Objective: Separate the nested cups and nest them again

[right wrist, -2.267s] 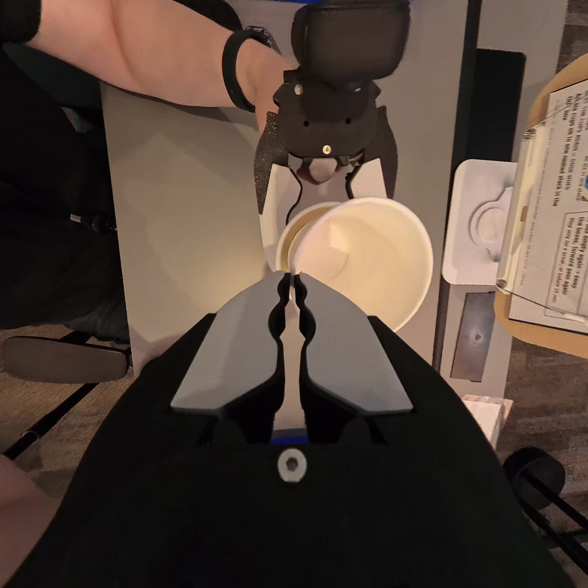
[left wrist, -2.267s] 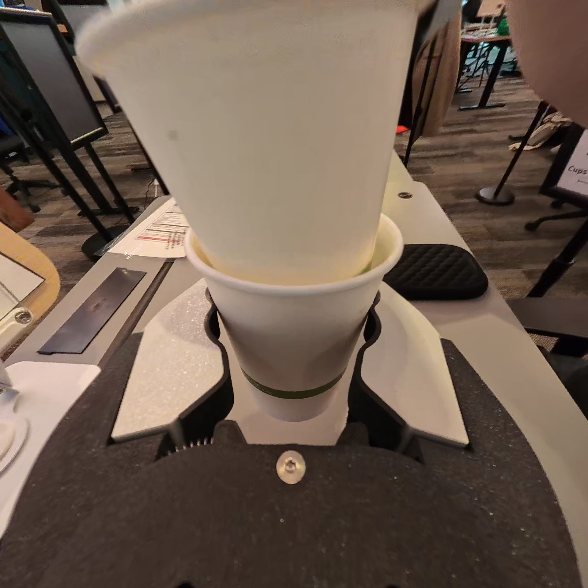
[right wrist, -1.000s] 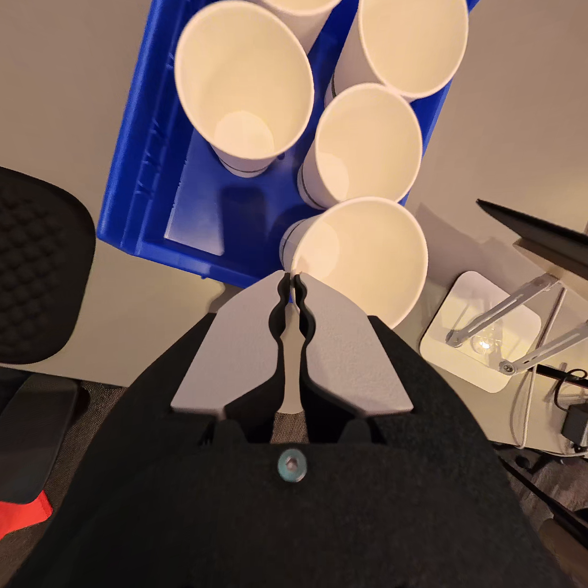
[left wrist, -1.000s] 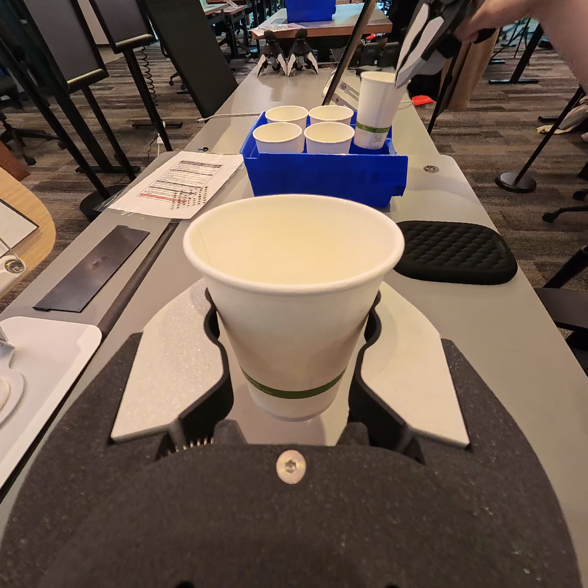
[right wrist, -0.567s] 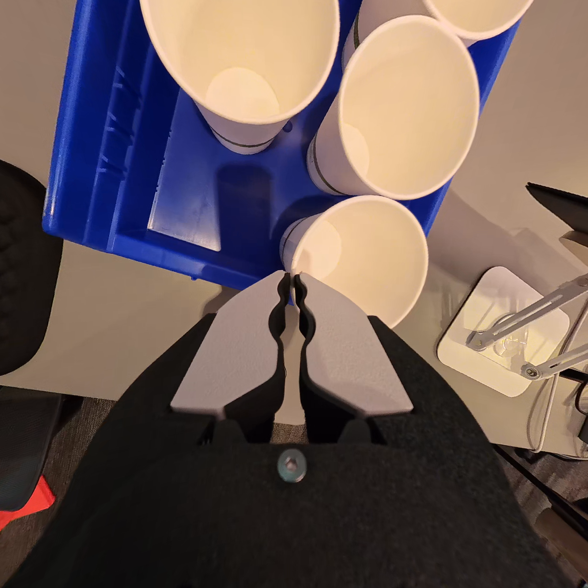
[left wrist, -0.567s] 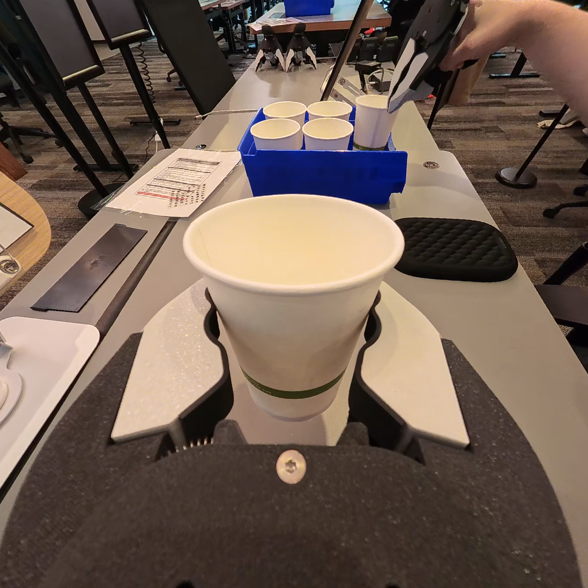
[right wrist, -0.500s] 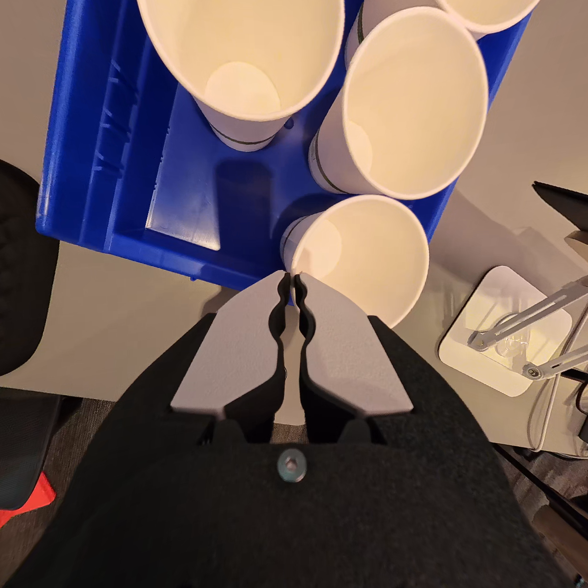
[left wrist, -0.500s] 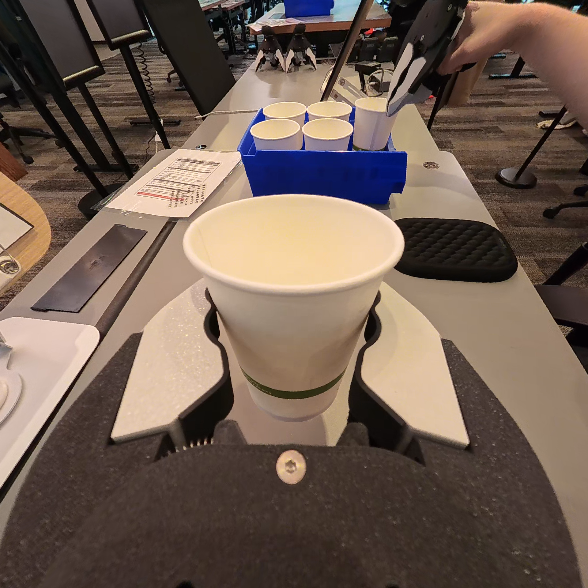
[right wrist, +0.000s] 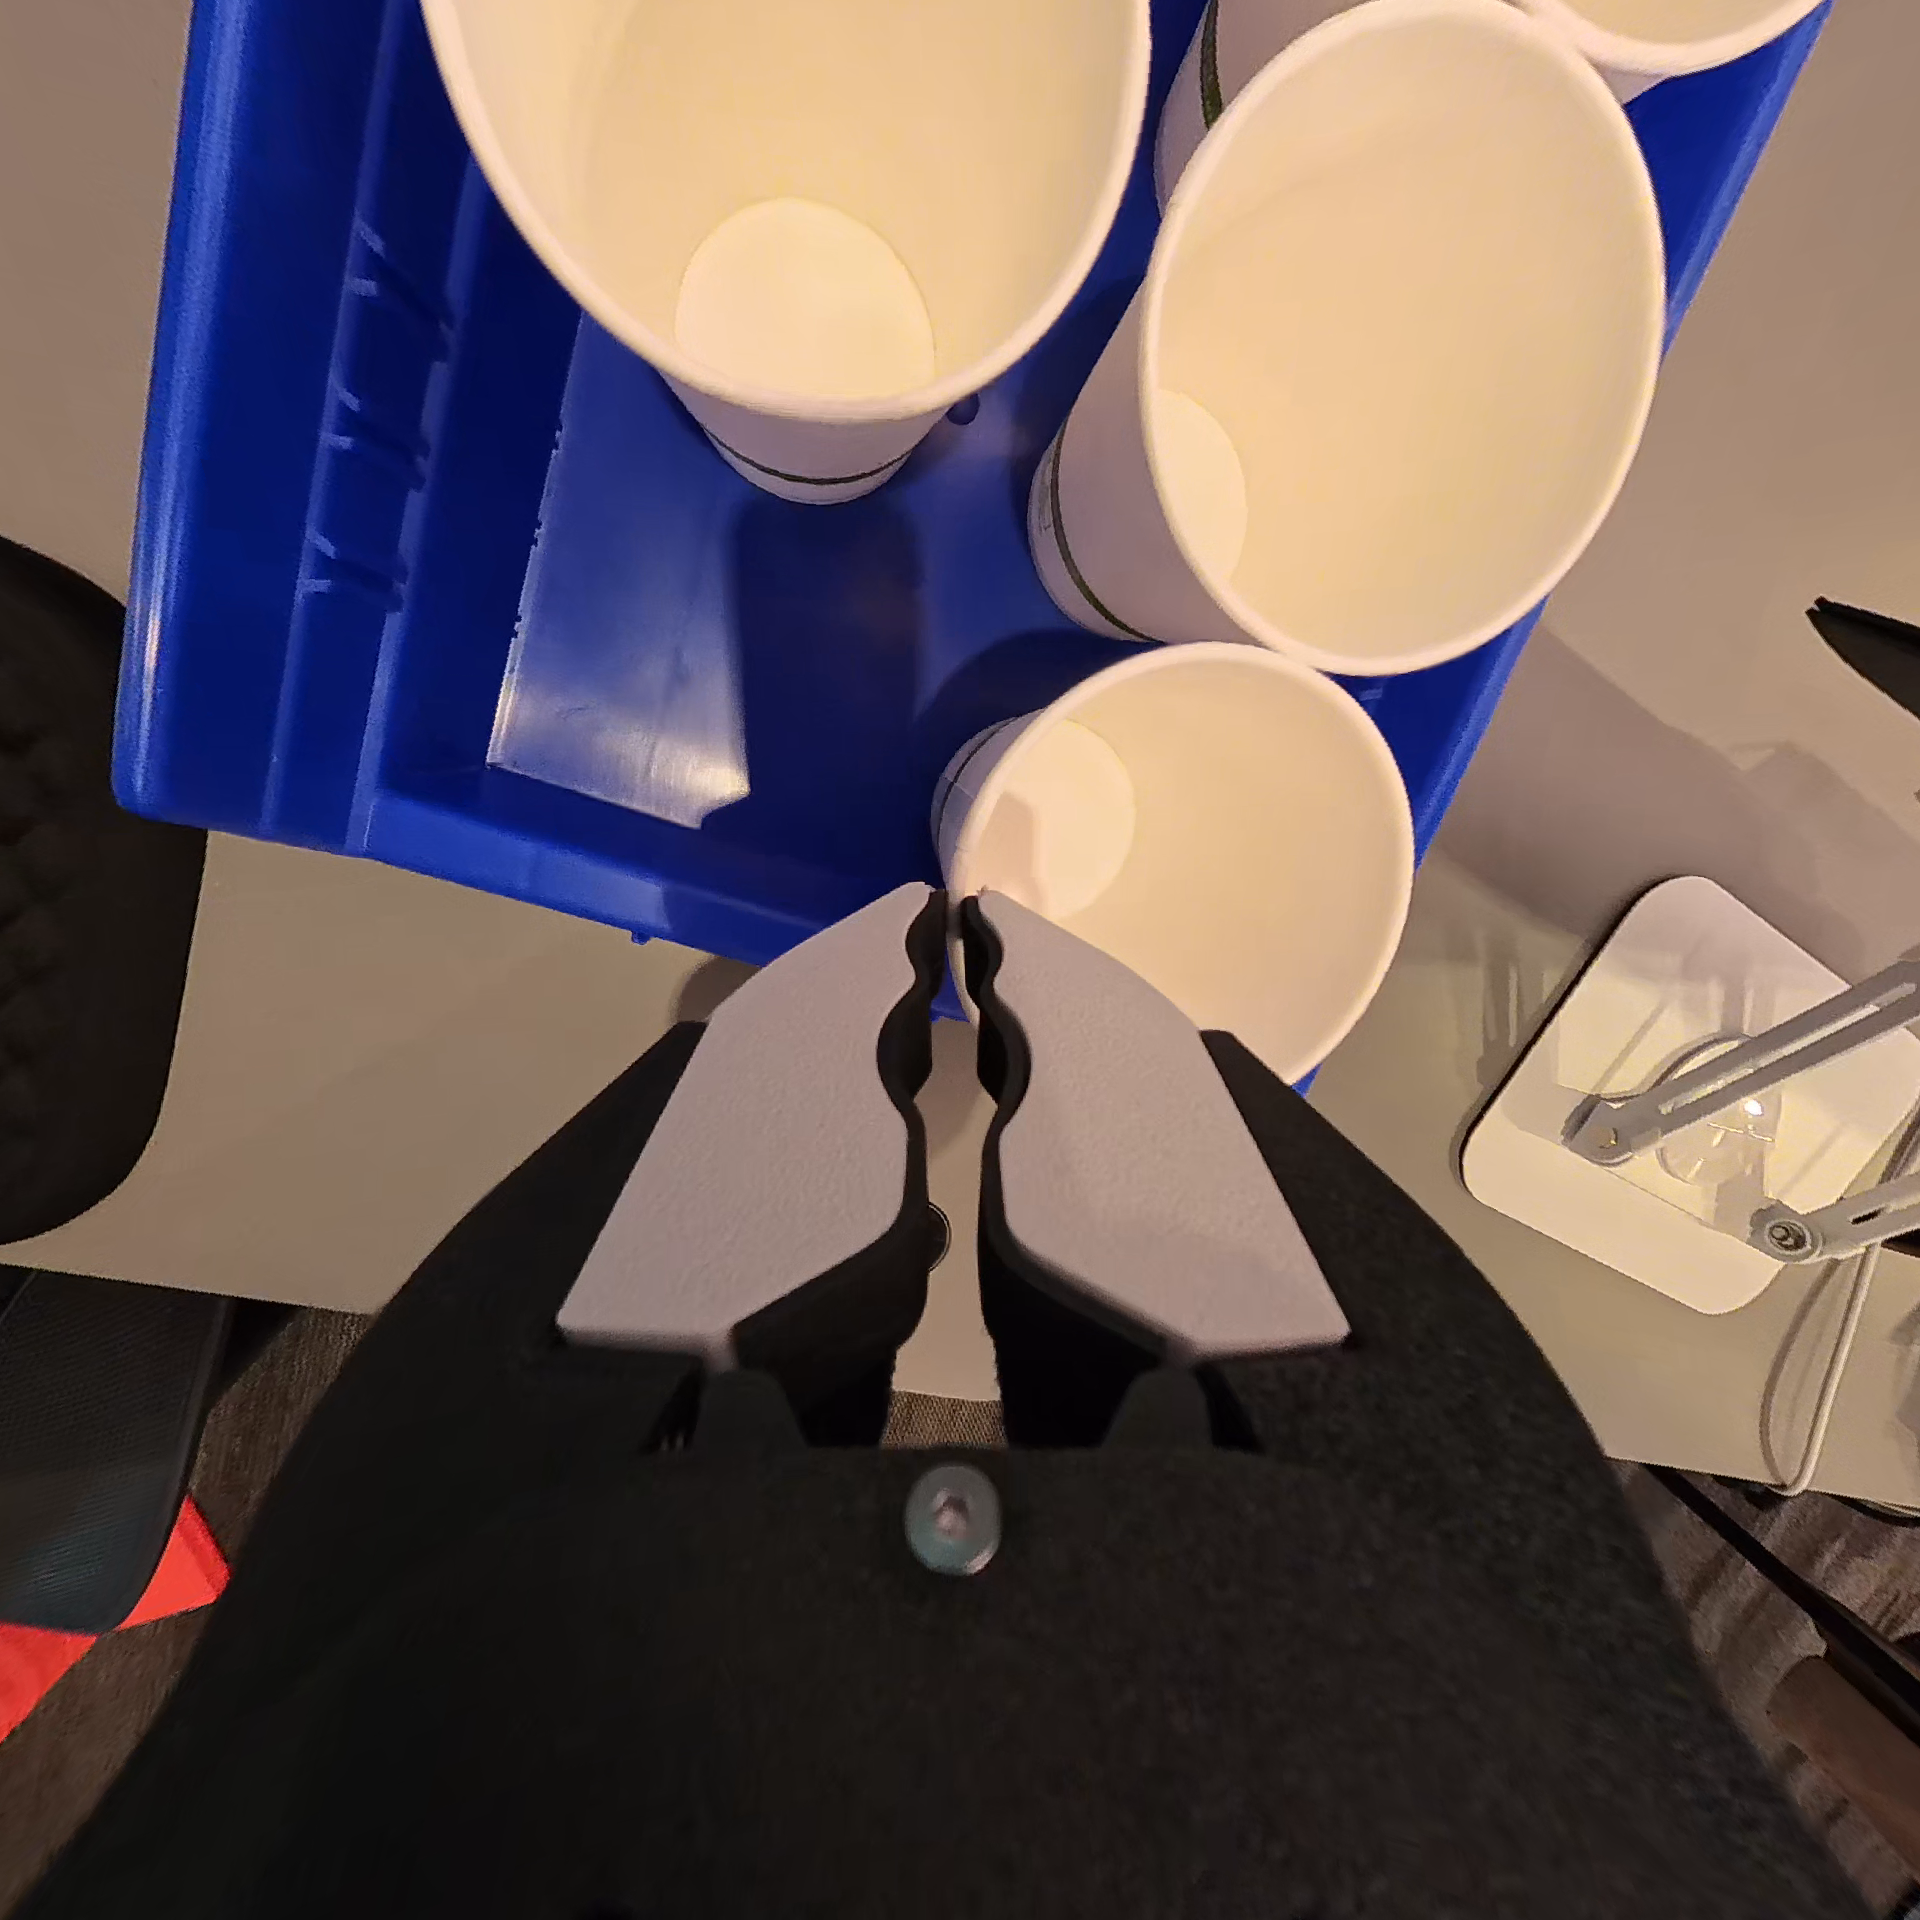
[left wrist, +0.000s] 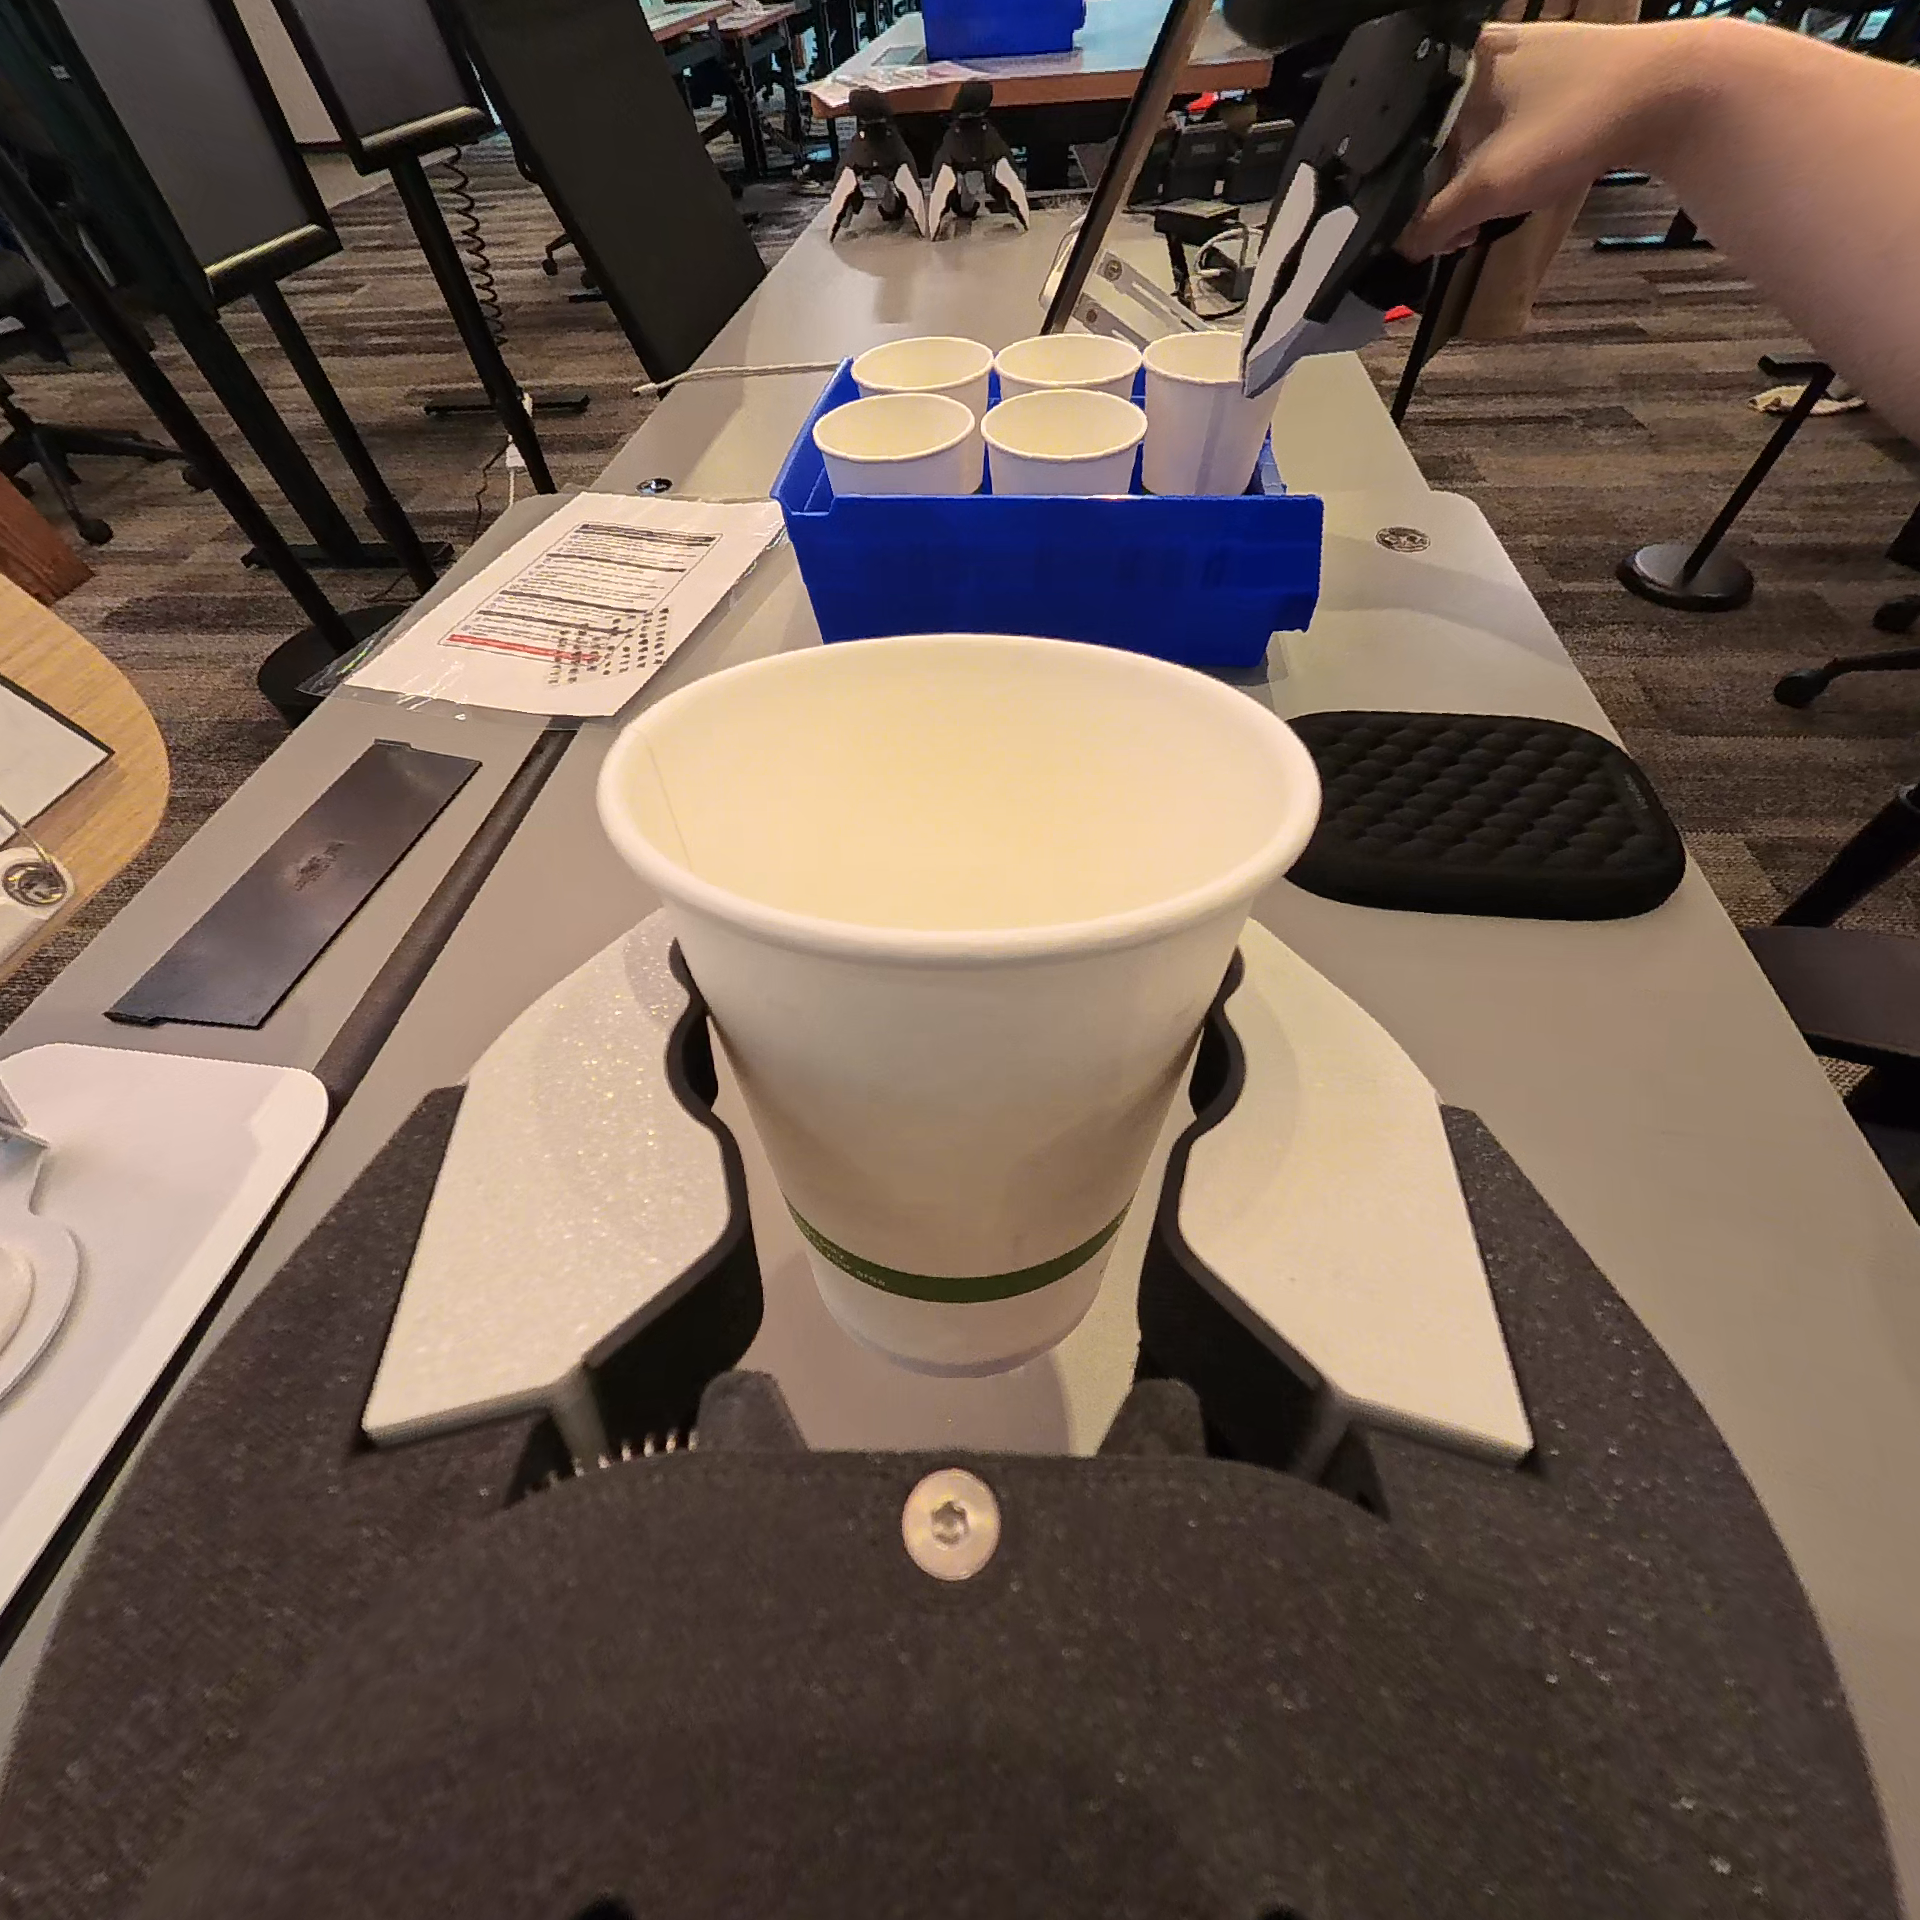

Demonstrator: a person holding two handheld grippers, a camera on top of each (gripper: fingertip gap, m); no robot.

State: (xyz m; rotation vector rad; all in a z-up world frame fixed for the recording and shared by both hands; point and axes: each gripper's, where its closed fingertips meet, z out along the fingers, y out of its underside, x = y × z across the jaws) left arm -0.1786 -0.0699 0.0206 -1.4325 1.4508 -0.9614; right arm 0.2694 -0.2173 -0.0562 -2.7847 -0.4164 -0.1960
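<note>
Left tool (left wrist: 951, 1049): closed around the lower body of a white paper cup (left wrist: 951, 997), upright, mouth up, above the grey bench (left wrist: 1455, 1039).
Right tool (right wrist: 951, 914): nearly closed, pinching the rim of a second cup (right wrist: 1226, 831).
Second cup: upright, at the right end of the blue bin (left wrist: 1049, 582).
Bin: on the bench beyond the held cup; four more cups stand inside, two by two.
Nearby: black pad (left wrist: 1475, 821) right, printed sheet (left wrist: 571, 613) left.

Six paper cups (left wrist: 956, 935), one blue bin (left wrist: 1049, 582), two grippers (left wrist: 951, 1049)
</note>
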